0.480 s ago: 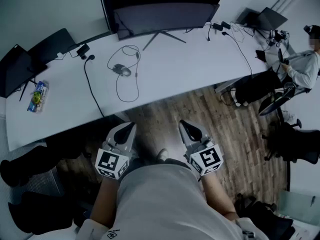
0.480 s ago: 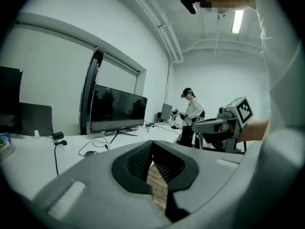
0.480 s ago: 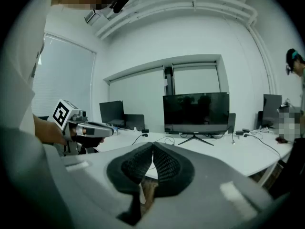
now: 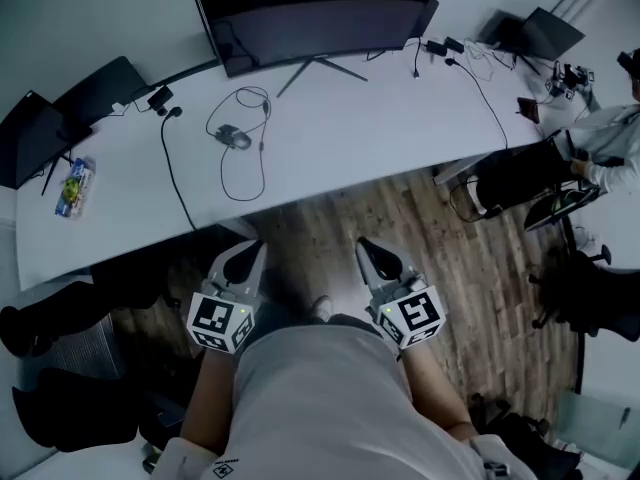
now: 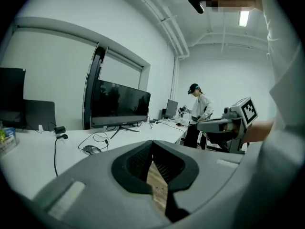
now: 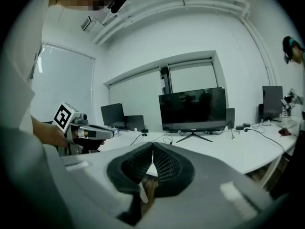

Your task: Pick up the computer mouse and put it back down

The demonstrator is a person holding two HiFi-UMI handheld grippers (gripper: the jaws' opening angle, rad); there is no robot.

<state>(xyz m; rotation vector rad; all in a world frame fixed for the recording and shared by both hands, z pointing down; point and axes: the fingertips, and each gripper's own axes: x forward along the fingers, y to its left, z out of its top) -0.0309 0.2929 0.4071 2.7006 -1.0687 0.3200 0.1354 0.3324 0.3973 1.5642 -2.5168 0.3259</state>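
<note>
The grey computer mouse (image 4: 232,137) lies on the white desk (image 4: 330,143) in front of the monitor, its black cable looped around it. The left gripper view also shows the mouse (image 5: 93,150), far ahead on the desk. My left gripper (image 4: 253,249) and right gripper (image 4: 369,248) hang side by side over the wooden floor, short of the desk's near edge and close to my body. Each is shut with nothing between its jaws, as seen for the left gripper (image 5: 152,143) and the right gripper (image 6: 152,146) in their own views. Both point roughly toward the desk.
A wide dark monitor (image 4: 310,18) stands at the back of the desk. A laptop (image 4: 40,133) and a snack packet (image 4: 72,188) lie at the left, and another laptop (image 4: 535,33) with cables at the far right. A person (image 4: 610,138) sits at the right end.
The head view has shifted slightly, so the desk sits a little higher and further left in the picture. The mouse and both shut grippers have kept their places.
</note>
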